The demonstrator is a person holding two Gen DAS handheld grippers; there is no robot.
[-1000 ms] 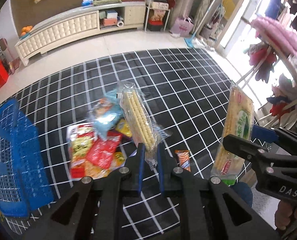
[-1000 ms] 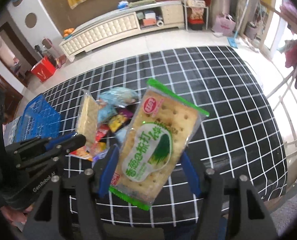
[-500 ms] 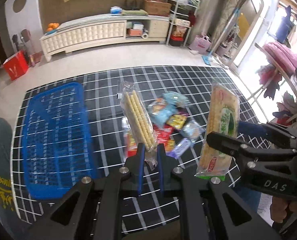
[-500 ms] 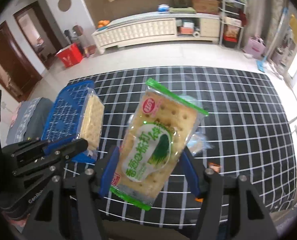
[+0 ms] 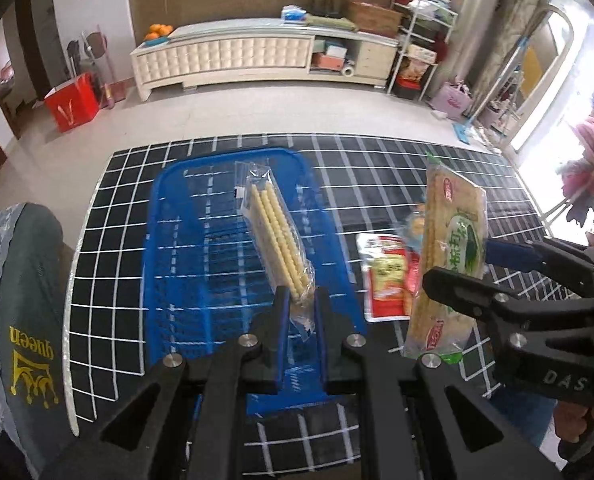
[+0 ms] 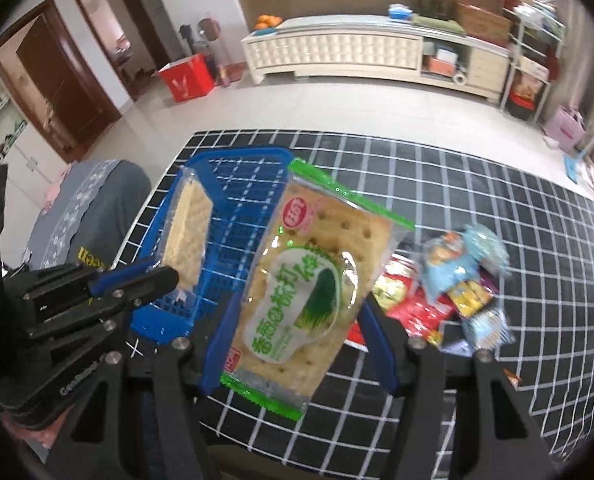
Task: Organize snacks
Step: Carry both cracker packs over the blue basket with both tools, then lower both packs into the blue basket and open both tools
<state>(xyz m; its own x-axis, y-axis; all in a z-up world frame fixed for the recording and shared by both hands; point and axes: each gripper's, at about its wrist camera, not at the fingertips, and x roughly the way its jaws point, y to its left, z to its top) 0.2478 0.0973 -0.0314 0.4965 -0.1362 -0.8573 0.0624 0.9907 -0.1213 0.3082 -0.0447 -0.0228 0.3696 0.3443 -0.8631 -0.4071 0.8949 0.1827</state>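
The checked mat (image 5: 377,152) has bare squares along its far edge and right side. The blue basket (image 5: 169,248) sits at its left end (empty inside). A snack pile (image 6: 453,292) lies right of the basket. The right gripper (image 6: 297,340) grips the cracker pack (image 6: 317,280) near the basket's right rim. The left gripper (image 5: 299,312) pinches the stick pack (image 5: 275,236) over the basket.
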